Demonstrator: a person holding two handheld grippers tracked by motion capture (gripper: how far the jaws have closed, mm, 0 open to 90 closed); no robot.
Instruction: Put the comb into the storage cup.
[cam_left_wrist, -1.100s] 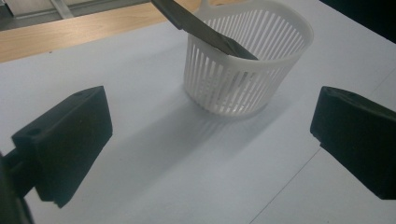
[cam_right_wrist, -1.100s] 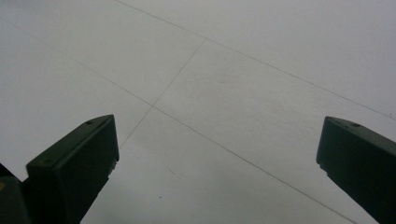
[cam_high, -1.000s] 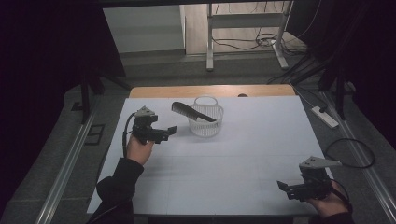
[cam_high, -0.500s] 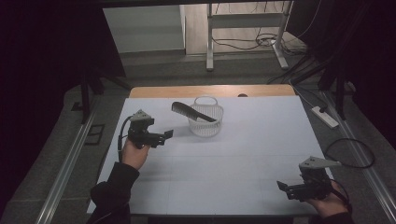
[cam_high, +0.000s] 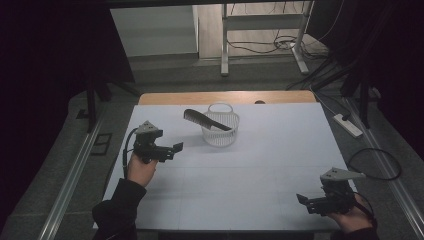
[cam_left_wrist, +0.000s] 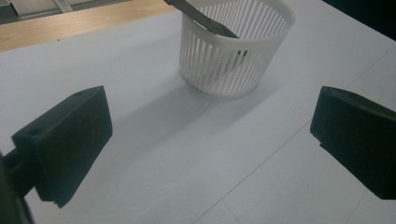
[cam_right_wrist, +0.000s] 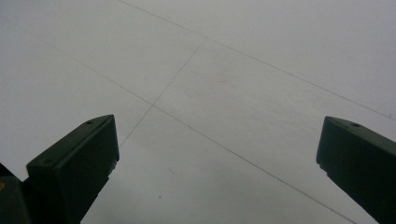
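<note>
**Comb propped in slatted basket, both grippers spread**

A round white slatted plastic basket (cam_left_wrist: 237, 51) stands ahead of the left gripper (cam_left_wrist: 212, 140), fingers released and empty. A dark toothed comb (cam_high: 207, 120) leans across its rim. The right gripper (cam_right_wrist: 217, 168), fingers parted, faces smooth white counter (cam_right_wrist: 243, 70).

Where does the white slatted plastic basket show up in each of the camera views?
High view: the white slatted plastic basket sits at upper centre, toward the table's far edge.
Left gripper view: top centre, beyond the open jaws.
Right gripper view: not in this picture.
Shared landmark: the dark comb leaning in it.
</note>
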